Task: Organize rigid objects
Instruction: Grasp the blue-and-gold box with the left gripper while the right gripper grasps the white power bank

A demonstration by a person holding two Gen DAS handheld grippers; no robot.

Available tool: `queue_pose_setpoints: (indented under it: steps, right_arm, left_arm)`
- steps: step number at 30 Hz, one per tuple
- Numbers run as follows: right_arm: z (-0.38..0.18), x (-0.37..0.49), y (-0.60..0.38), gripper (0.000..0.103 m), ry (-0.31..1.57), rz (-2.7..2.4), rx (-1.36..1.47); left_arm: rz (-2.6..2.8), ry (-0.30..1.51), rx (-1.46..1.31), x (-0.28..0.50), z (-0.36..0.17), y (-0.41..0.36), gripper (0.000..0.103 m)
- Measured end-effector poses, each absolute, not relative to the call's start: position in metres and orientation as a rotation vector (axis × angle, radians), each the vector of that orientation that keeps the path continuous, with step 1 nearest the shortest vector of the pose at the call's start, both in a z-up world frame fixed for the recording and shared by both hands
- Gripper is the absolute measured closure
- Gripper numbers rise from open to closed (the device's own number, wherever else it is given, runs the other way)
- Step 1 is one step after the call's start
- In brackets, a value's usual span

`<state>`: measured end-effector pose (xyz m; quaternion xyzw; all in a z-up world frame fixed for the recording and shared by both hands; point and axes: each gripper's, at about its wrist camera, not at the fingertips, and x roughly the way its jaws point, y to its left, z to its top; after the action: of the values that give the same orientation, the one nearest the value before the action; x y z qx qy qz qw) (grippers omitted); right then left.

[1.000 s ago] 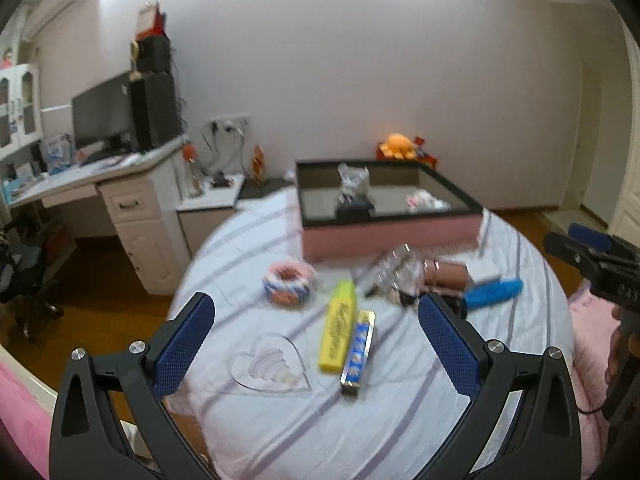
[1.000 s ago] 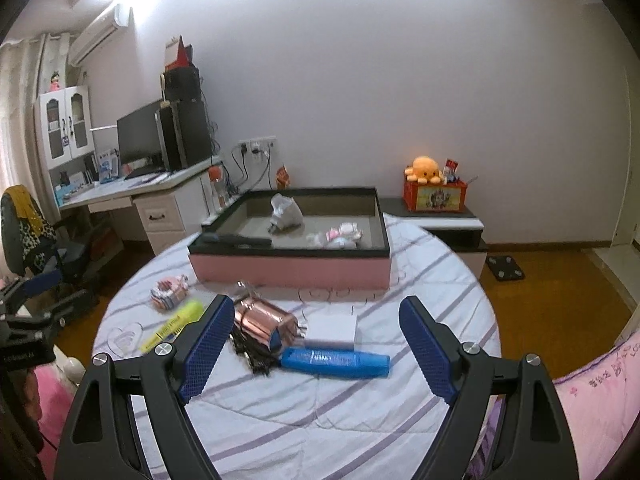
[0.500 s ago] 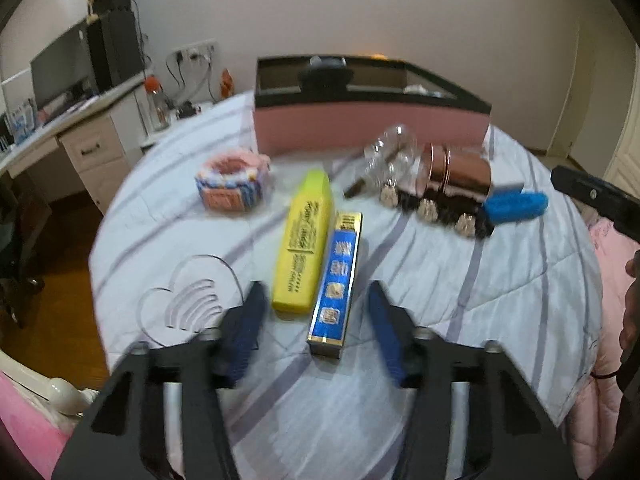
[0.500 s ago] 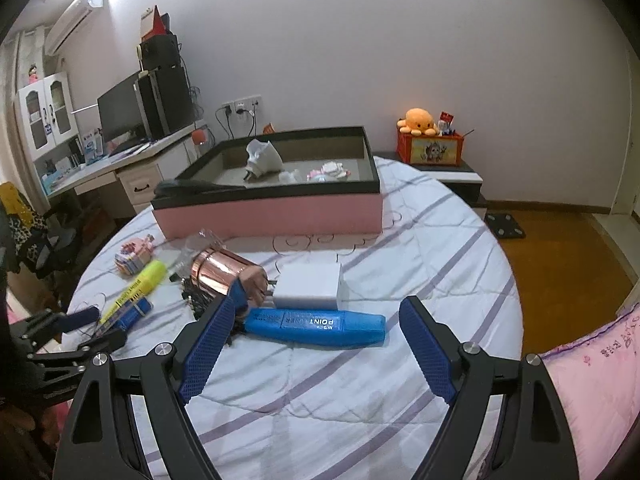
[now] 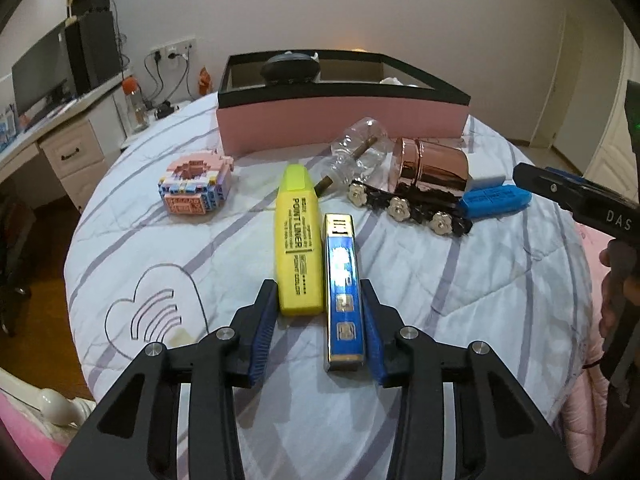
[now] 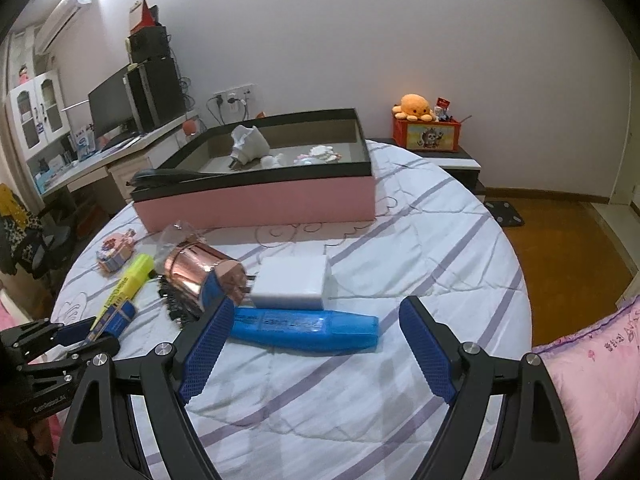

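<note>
Pink box [image 5: 344, 118] with a black rim sits at the far side of the round striped bed [image 5: 460, 280]. Nearer than the box, the left gripper [image 5: 319, 320] has just been closing, its jaws now bracketing the yellow highlighter [image 5: 298, 240] and blue harmonica [image 5: 344, 284]. Right gripper [image 6: 316, 344], jaws spread wide, hangs over the blue highlighter [image 6: 308, 330].
</note>
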<state>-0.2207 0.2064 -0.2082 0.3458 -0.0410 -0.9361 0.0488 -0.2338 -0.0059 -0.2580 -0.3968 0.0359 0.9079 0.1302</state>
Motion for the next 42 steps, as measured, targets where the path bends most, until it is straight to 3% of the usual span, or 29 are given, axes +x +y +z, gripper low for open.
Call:
queue_pose_setpoints:
  steps: [9, 14, 17, 22, 34, 36, 37, 42]
  right_arm:
    - [-0.213, -0.224, 0.207, 0.017, -0.127, -2.839, 1.085]
    - [-0.215, -0.224, 0.206, 0.017, -0.137, -2.829, 1.091]
    - [-0.216, -0.224, 0.204, 0.017, -0.132, -2.82, 1.093]
    - [-0.214, -0.219, 0.205, 0.017, -0.117, -2.815, 1.094]
    - [-0.22, -0.219, 0.22, 0.017, -0.157, -2.818, 1.129]
    - [-0.221, -0.22, 0.219, 0.017, -0.152, -2.809, 1.133]
    - [-0.221, -0.221, 0.218, 0.017, -0.146, -2.811, 1.133]
    - [-0.221, -0.231, 0.212, 0.017, -0.117, -2.801, 1.139]
  left_arm:
    - [2.63, -0.013, -1.135, -0.228, -0.248, -0.026, 0.045]
    - [2.592, 0.025, -1.096, -0.213, -0.239, -0.024, 0.045]
    - [2.534, 0.066, -1.124, -0.214, -0.244, -0.01, 0.065]
    - [2.499, 0.073, -1.146, -0.22, -0.25, 0.004, 0.076]
    - [2.551, 0.056, -1.166, -0.246, -0.256, 0.019, 0.07]
    - [2.56, 0.052, -1.157, -0.249, -0.256, 0.019, 0.075]
    - [2.571, 0.053, -1.156, -0.25, -0.256, 0.017, 0.084]
    - [2.563, 0.044, -1.16, -0.248, -0.256, 0.006, 0.088]
